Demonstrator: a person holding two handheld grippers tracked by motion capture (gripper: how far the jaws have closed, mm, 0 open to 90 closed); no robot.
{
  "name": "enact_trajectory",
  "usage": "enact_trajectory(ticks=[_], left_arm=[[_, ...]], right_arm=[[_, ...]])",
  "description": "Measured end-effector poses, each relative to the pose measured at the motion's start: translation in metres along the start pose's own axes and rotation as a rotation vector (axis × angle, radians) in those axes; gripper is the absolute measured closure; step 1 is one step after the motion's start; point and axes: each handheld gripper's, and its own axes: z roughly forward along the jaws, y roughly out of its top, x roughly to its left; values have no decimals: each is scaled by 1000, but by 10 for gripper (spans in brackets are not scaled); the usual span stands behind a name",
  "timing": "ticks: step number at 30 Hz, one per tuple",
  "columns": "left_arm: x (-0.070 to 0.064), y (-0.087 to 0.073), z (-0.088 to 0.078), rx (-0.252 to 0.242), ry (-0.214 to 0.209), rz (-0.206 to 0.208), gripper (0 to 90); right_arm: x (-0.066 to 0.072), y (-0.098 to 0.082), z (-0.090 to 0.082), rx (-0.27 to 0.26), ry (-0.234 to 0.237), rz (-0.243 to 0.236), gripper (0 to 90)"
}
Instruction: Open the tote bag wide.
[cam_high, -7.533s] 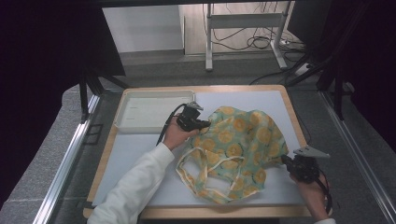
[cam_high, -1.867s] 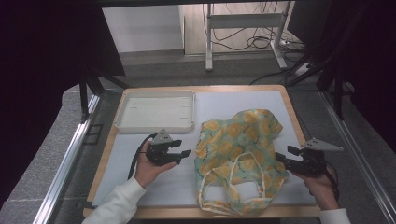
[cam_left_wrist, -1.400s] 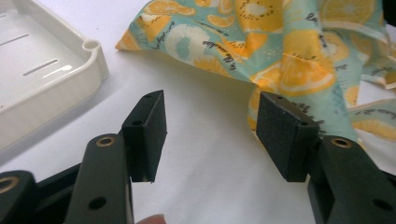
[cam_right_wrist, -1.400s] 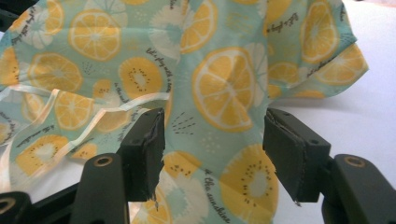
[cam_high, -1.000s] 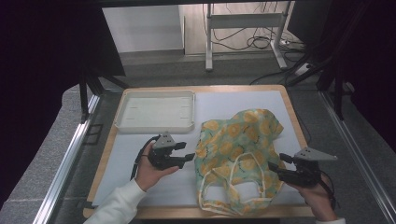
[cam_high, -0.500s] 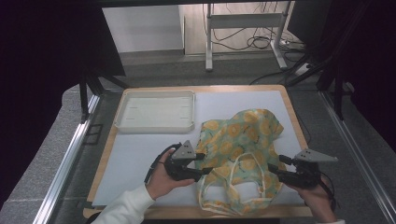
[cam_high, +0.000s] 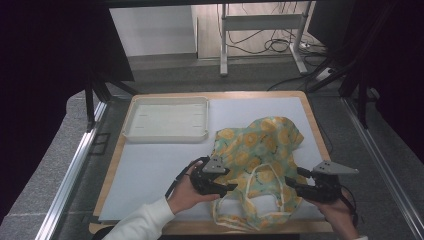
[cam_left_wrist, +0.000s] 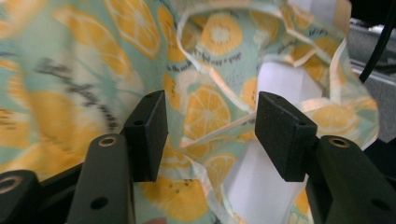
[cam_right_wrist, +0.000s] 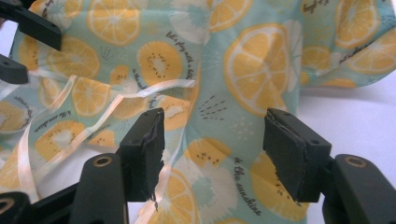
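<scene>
The bag lies on the mat, right of centre and toward the near edge. The tray sits at the far left, apart from the bag. The left gripper is at the bag's near-left edge, the right gripper at its near-right edge.

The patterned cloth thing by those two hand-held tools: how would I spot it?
On the white-topped table, look right of the shallow white tray. The crumpled fabric bag lies there: mint green with orange citrus slices and pale looped handles, the one soft, colourful item.
</scene>
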Motion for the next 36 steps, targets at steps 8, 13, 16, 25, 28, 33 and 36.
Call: enact_trajectory(ticks=[8,13,16,25,28,33,36], left_arm=[[-7,6,13,17,-28,10,390],[-12,17,17,33,-53,56,388],[-12,14,24,66,-79,64,386],[-9,8,30,112,-125,53,368],[-8,5,28,124,-93,62,357],[0,1,26,126,-47,58,348],[2,2,32,151,-86,56,330]], right_arm=[[12,-6,5,35,20,-17,379],[8,-9,7,48,13,1,380],[8,-9,7,46,14,0,379],[7,-10,7,47,11,3,380],[7,-11,7,46,11,4,380],[5,-11,8,50,12,3,380],[6,-11,9,52,13,2,380]])
